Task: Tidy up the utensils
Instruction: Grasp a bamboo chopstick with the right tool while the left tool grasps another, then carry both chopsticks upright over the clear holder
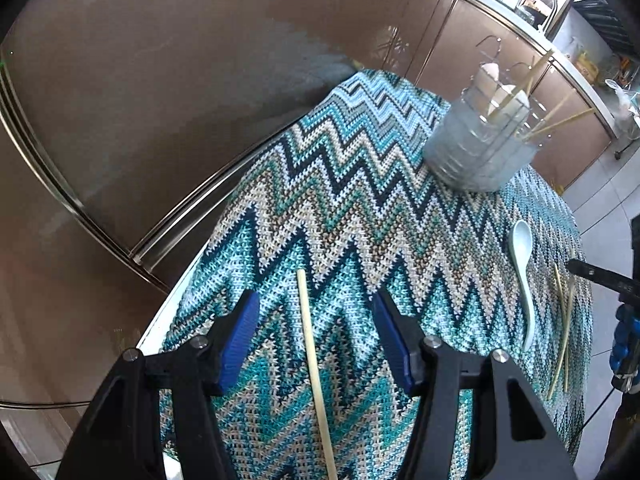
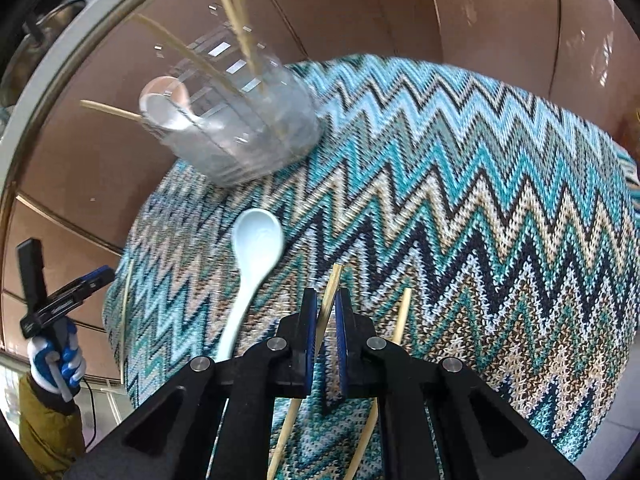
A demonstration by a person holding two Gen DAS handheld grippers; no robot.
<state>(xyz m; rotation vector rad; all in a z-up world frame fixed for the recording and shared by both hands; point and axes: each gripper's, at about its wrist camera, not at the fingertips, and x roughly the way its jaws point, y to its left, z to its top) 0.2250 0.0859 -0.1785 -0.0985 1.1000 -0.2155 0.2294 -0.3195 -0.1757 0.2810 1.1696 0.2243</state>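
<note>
Right gripper (image 2: pixel 326 312) has its blue fingers clamped on one pale wooden chopstick (image 2: pixel 330 294), a second chopstick (image 2: pixel 401 316) lying just beside it on the zigzag-cloth bench (image 2: pixel 480 200). Left gripper (image 1: pixel 316 320) – fingers apart, straddling a third chopstick (image 1: pixel 310 344) without touching. One white ceramic spoon (image 2: pixel 256 248) next, then the clear holder (image 2: pixel 240 128) with several chopsticks inside.

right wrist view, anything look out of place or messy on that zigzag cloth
Mostly loose utensils not yet in the clear plastic utensil holder: a pale blue ceramic soup spoon lies flat on the zigzag cloth, and a bamboo chopstick lies beside the right claw, which is shut on another. Nothing looks spilled or broken.
</note>
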